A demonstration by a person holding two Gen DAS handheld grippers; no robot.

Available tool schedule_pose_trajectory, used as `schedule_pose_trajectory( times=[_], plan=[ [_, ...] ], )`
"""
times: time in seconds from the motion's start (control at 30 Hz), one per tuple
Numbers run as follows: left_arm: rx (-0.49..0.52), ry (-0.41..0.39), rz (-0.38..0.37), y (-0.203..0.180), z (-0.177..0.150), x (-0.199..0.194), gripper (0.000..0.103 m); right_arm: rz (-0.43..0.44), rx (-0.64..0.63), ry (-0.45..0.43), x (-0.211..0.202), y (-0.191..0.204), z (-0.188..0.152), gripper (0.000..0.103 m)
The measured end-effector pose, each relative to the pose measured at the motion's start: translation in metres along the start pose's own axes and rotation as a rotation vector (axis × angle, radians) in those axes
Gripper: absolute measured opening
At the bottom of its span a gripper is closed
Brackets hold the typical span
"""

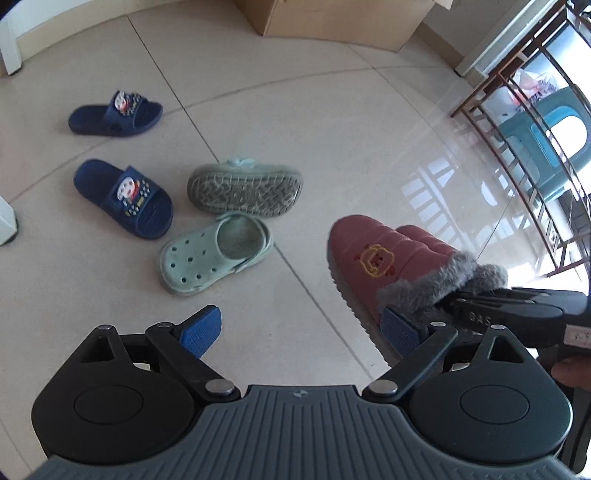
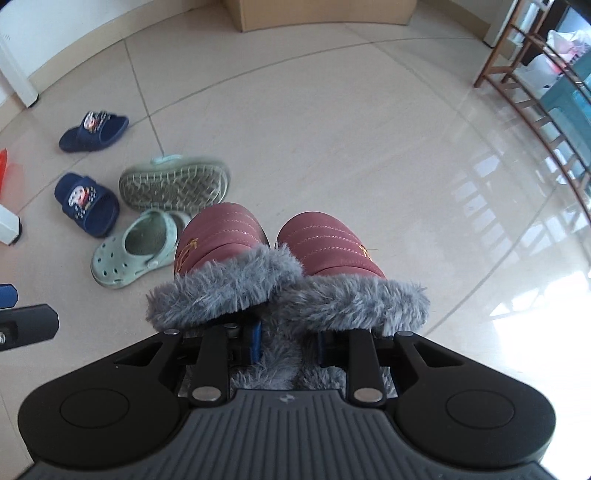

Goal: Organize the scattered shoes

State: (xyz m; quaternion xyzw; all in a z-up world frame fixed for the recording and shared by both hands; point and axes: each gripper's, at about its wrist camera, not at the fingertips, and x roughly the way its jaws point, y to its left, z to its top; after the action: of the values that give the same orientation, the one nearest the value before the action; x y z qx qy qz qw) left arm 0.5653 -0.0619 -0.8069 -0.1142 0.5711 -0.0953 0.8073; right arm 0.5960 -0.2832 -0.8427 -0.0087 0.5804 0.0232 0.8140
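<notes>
Two maroon slippers with grey fur collars hang side by side off the floor. My right gripper is shut on their inner fur edges, pinching both together. In the left wrist view the same pair shows at the right, with the right gripper's fingers in the fur. My left gripper is open and empty above bare tile. On the floor lie a pale green clog upright, its mate sole-up, and two navy cartoon slides.
A cardboard box stands at the far wall. A brown wooden shoe rack runs along the right, with a teal plastic stool behind it. White furniture legs stand at the left. The floor is glossy beige tile.
</notes>
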Motion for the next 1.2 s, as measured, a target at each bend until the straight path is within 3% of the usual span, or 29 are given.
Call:
schedule_pose_trajectory(
  times=[0.3,0.53,0.73,0.97,1.2],
  plan=[
    [0.111,0.048,0.003,-0.116,0.059,-0.127,0.094,-0.012,0.116,-0.039,-0.166,-0.062,0.044,0.029],
    [0.211,0.059,0.004,-0.218,0.12,-0.197,0.094,-0.012,0.23,-0.11,-0.304,-0.129,0.086,0.029],
    [0.331,0.057,0.011,-0.319,0.175,-0.255,0.094,-0.022,0.365,-0.143,-0.395,-0.195,0.108,0.029],
    [0.453,0.082,-0.021,-0.417,0.212,-0.276,0.094,-0.068,0.558,-0.179,-0.452,-0.264,0.125,0.029],
    [0.597,0.103,-0.103,-0.516,0.267,-0.236,0.094,-0.144,0.692,-0.233,-0.472,-0.334,0.158,0.029]
  ],
)
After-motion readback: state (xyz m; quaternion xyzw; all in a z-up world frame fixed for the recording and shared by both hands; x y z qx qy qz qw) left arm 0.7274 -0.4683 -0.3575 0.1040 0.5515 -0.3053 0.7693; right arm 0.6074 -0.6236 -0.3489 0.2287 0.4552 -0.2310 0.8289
